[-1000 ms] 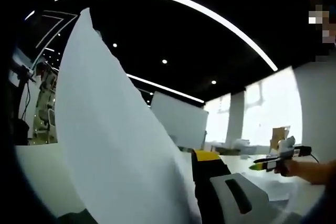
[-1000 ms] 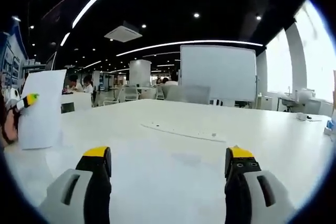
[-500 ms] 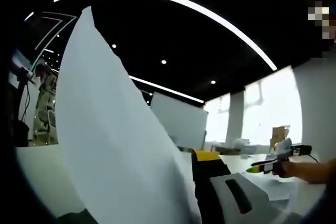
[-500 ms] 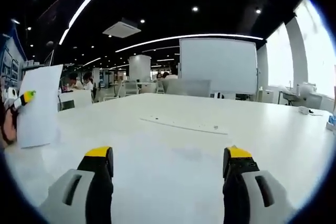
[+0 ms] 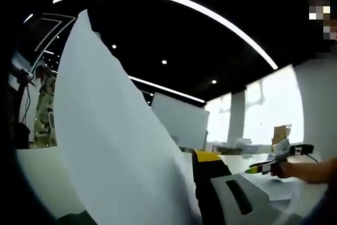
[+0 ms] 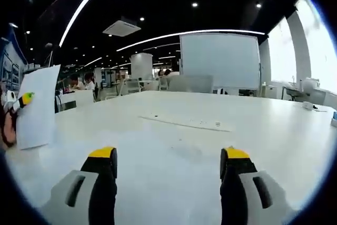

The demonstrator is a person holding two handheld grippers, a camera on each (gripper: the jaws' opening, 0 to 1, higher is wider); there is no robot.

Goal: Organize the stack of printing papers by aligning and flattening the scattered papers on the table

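One upright paper sheet (image 5: 110,146) hides the left gripper's (image 5: 202,183) clamping jaw; right gripper (image 6: 167,169) gapes wide.

A broad white table (image 6: 174,130) fills the lower half of the right gripper view, with a thin flat white strip (image 6: 184,121) lying near its centre.
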